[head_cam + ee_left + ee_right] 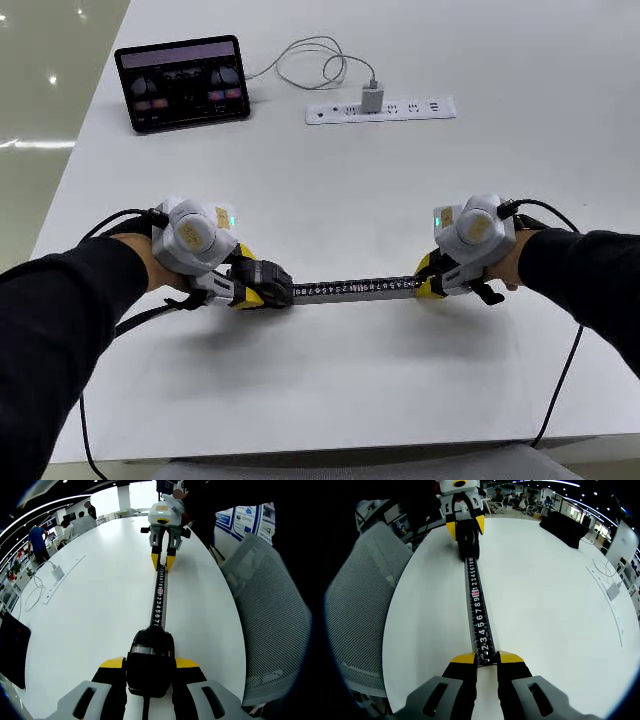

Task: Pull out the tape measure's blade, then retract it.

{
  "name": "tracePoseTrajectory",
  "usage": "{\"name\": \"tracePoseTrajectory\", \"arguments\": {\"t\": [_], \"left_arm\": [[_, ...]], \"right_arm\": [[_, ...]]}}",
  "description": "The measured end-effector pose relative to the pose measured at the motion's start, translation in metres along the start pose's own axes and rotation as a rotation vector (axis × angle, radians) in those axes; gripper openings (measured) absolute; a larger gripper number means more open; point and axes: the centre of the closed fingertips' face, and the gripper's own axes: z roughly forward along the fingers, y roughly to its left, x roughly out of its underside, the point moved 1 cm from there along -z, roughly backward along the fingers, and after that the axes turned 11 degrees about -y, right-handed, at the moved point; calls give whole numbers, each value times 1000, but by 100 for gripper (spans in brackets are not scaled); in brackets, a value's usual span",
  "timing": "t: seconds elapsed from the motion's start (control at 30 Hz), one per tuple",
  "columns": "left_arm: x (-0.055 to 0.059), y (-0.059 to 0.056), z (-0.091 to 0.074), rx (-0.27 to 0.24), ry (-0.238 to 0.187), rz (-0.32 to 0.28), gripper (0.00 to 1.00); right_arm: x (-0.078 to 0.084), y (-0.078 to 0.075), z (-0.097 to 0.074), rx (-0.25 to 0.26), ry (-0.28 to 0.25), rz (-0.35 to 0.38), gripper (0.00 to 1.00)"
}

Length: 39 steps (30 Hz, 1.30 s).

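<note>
Head view: tape measure (268,283) over the white table (350,170), between both grippers, near the person's edge
Blade (476,597): drawn out straight from the body; numbers facing up
Left gripper (150,663): jaws clamped on the tape measure's black body; yellow tips either side of it
Right gripper (486,658): jaws nearly together, pinching the blade's free end
</note>
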Motion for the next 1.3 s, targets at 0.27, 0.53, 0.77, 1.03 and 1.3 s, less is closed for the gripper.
{"name": "tracePoseTrajectory", "arguments": {"t": [0.27, 0.53, 0.77, 1.03, 1.3], "left_arm": [[0, 1, 0, 2, -1, -1, 31], [0, 0, 0, 0, -1, -2, 31], [0, 0, 0, -1, -1, -2, 31], [0, 0, 0, 0, -1, -1, 31], [0, 0, 0, -2, -1, -2, 31]], "right_arm": [[7, -2, -5, 7, 5, 9, 10], [10, -1, -9, 11, 12, 11, 10], [12, 0, -12, 12, 12, 15, 10], [14, 0, -14, 13, 17, 17, 10], [19, -1, -18, 17, 23, 19, 10]]}}
